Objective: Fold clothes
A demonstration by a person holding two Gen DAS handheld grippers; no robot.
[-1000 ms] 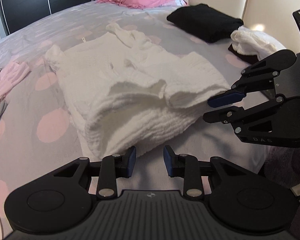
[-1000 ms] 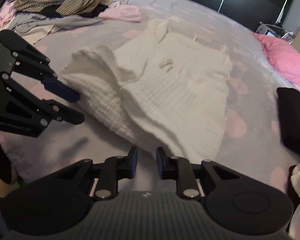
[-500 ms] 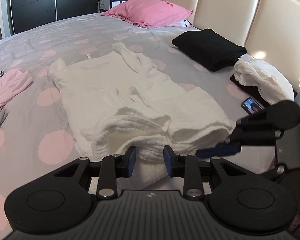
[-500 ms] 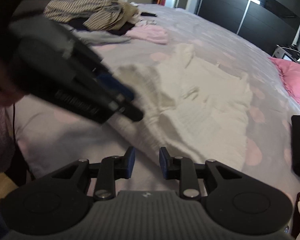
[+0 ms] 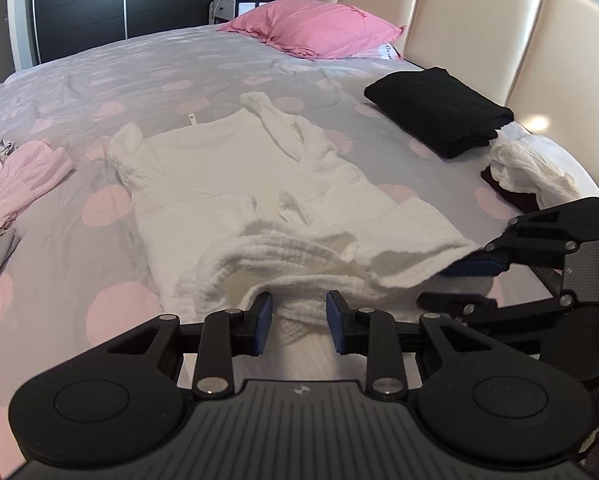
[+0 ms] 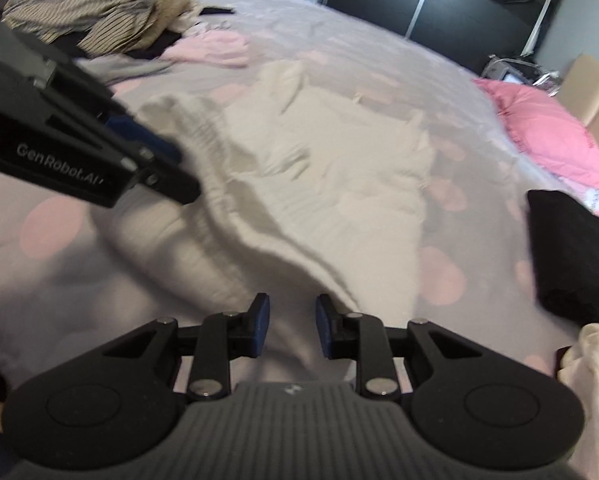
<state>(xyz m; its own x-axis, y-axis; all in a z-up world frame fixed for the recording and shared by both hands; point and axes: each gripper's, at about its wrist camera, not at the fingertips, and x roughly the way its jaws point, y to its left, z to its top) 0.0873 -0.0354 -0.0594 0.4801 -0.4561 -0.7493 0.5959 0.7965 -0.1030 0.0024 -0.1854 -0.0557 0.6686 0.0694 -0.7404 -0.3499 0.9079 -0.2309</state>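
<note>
A white textured garment [image 5: 259, 204] lies spread on the dotted grey bed, its near hem folded back over itself. It also shows in the right wrist view [image 6: 311, 184]. My left gripper [image 5: 298, 318] is open, its fingertips either side of the near hem fold. My right gripper [image 6: 288, 320] is open at the garment's near right corner. In the left wrist view the right gripper [image 5: 475, 284] has its fingers around that corner edge. In the right wrist view the left gripper [image 6: 167, 176] is at the hem's left side.
A folded black garment [image 5: 439, 116] and a white bundle [image 5: 531, 172] lie by the headboard. A pink pillow [image 5: 315, 28] is at the far end. Pink clothes [image 5: 27, 176] and a striped pile [image 6: 99, 16] lie on the bed's other side.
Both grippers have moved in to the garment's near hem. The right gripper's fingers now reach around the right corner; the left gripper's sit at the middle fold.
</note>
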